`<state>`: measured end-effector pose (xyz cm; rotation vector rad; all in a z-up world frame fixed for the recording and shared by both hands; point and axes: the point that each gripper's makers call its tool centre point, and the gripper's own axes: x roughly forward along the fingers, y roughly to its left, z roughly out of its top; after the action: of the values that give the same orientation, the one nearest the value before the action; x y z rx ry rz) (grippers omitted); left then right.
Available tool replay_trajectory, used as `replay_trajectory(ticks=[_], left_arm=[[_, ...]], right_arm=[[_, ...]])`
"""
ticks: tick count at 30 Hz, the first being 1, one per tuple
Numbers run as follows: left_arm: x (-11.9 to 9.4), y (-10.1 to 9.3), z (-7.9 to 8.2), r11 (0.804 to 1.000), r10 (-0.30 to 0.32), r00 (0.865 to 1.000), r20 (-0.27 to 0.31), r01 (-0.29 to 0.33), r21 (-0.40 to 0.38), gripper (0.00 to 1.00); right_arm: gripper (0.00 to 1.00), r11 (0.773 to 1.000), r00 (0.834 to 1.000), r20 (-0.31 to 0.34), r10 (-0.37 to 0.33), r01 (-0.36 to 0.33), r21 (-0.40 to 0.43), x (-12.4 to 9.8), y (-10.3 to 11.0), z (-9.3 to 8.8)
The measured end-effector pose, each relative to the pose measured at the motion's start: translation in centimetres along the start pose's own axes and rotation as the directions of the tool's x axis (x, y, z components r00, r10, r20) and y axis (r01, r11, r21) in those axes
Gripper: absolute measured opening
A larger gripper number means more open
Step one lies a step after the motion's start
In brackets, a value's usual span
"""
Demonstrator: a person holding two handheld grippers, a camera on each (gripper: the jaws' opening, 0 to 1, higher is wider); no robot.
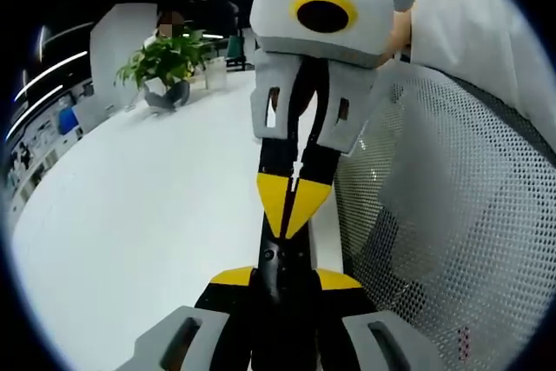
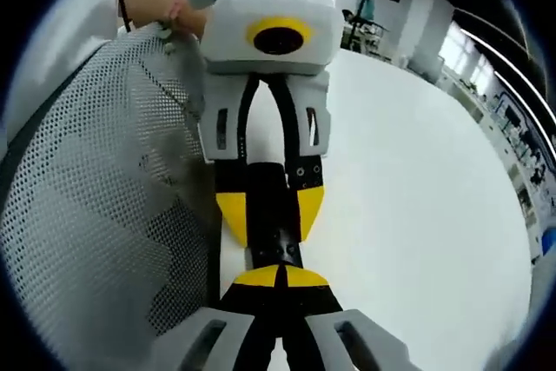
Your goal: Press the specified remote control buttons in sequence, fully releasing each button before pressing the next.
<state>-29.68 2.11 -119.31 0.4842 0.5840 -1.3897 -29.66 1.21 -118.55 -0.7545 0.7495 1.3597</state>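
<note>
Black remote control [image 1: 279, 268] is held at the near edge of the white table [image 1: 156, 215], clamped lengthwise between the yellow-tipped jaws of the left gripper [image 1: 284, 281]. In the left gripper view these jaws are seen rising on either side of the remote, closed against its two long edges. The right gripper [image 1: 294, 204] is seen entering from the far side with its two yellow tips brought together into a single point, which is set down on the upper face of the remote.

In the right gripper view the same arrangement is seen from the opposite end. The right gripper [image 2: 280, 277] is shown with its tips pressed together. Its point rests on the button face of the remote [image 2: 269, 208], which is gripped by the left gripper [image 2: 269, 213]. Which button is touched cannot be told.

A grey mesh chair back [image 1: 452, 215] is seen beside the table, and a potted plant [image 1: 165, 62] is placed at the far end.
</note>
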Motion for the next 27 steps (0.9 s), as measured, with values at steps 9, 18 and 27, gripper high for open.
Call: replay_trajectory(ticks=[9,18,27], left_arm=[[0.1,-0.1,0.1,1.0,0.003,1.0,-0.007,-0.003,-0.007,0.23],[0.1,-0.2,0.0,1.0,-0.003,1.0,-0.009,0.003,-0.004,0.23],[0.1,-0.3,0.0,1.0,-0.011,1.0,-0.012,0.011,0.005,0.23]], right_arm=[[0.0,0.998,0.998,0.048,0.04,-0.042,0.049,0.0,1.4,1.1],[0.0,0.989,0.998,-0.051,0.02,-0.027,-0.143,0.7,1.8,0.7],[0.0,0.997,0.997,-0.05,0.053,-0.056,-0.053,1.0,2.3,0.7]])
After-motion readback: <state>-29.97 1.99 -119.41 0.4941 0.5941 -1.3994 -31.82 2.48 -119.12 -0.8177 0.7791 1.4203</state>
